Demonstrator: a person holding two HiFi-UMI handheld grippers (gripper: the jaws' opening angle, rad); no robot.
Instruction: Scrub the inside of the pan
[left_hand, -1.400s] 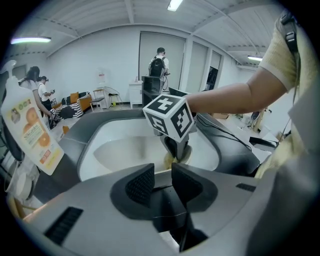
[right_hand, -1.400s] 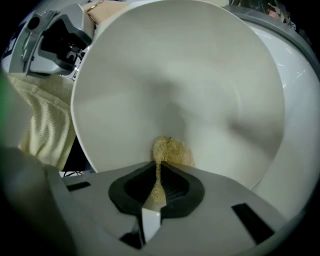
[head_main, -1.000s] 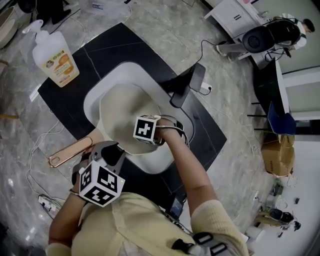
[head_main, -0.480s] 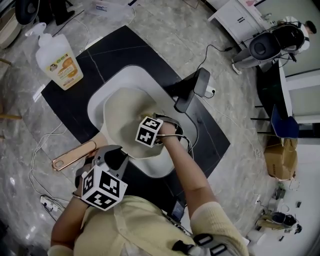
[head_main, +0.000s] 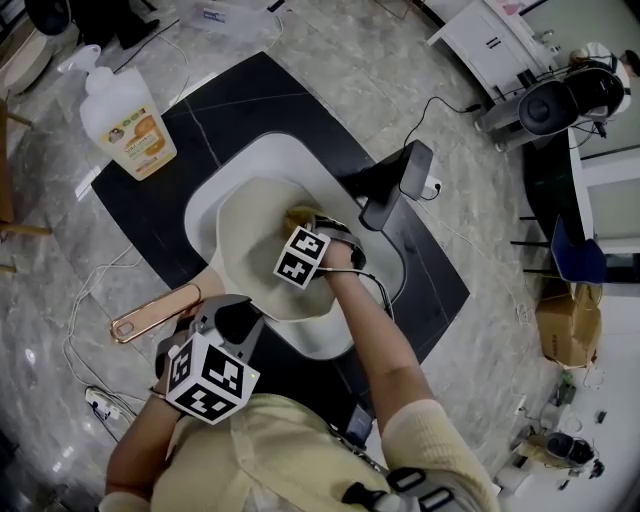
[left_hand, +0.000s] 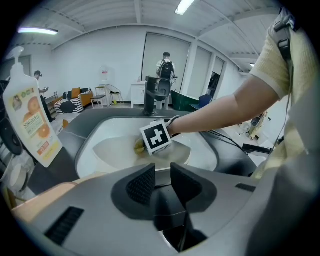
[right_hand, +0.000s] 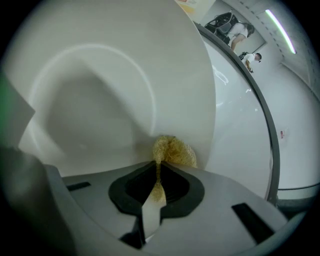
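Observation:
A cream pan lies in the white sink, its copper handle pointing left. My right gripper is inside the pan, shut on a yellow scrubber. In the right gripper view the scrubber presses against the pan's inner wall, bunched just beyond my right gripper. My left gripper sits at the pan's near rim beside the handle. Its jaws stand almost together in the left gripper view, and what they pinch is hidden. The handle shows at lower left there.
A soap bottle stands on the dark slab left of the sink. A black faucet rises at the sink's right side. Cables trail over the marble counter. People stand far back in the room.
My right gripper has pushed the scrubber toward the pan's far side, so the scrubber now shows beyond the marker cube. The left gripper stays at the near rim.

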